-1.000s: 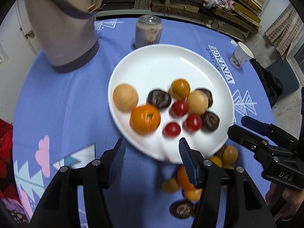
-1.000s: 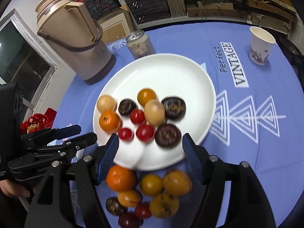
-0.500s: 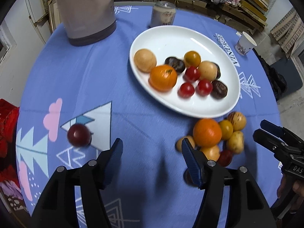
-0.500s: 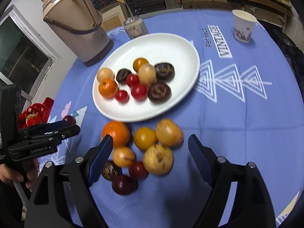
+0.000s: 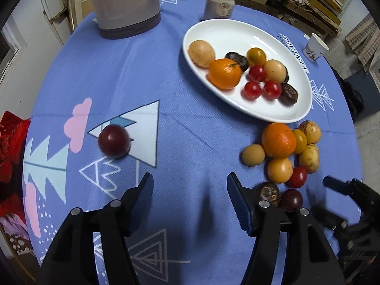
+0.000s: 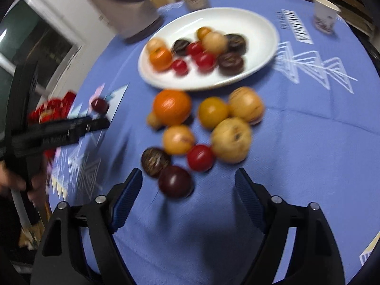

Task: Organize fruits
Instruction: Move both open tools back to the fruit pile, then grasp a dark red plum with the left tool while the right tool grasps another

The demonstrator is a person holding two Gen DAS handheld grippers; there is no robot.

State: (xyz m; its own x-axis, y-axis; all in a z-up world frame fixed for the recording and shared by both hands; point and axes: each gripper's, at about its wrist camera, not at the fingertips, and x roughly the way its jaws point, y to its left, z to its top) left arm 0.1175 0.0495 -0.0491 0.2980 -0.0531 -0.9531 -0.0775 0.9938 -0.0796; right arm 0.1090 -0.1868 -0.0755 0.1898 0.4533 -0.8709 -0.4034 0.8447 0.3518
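A white plate (image 5: 237, 27) (image 6: 256, 30) holds several fruits: an orange (image 5: 224, 73), cherry tomatoes, pale round fruits and dark wrinkled ones. A loose pile lies on the blue cloth in front of it, with a big orange (image 5: 279, 140) (image 6: 171, 106), yellow fruits, a red tomato (image 6: 200, 158) and a dark plum (image 6: 175, 181). A lone dark plum (image 5: 114, 140) (image 6: 99, 105) lies apart to the left. My left gripper (image 5: 188, 200) is open and empty, between the lone plum and the pile. My right gripper (image 6: 188, 191) is open and empty, just short of the pile's dark plum.
A beige thermos jug (image 5: 123, 2) stands at the back left, a drink can (image 5: 219, 6) behind the plate and a paper cup (image 5: 315, 47) at the back right. Red fabric (image 5: 11, 147) lies at the table's left edge.
Both grippers have pulled back from the plate toward the table's near side. The loose pile and the lone plum have come into the left view. Both grippers stay open.
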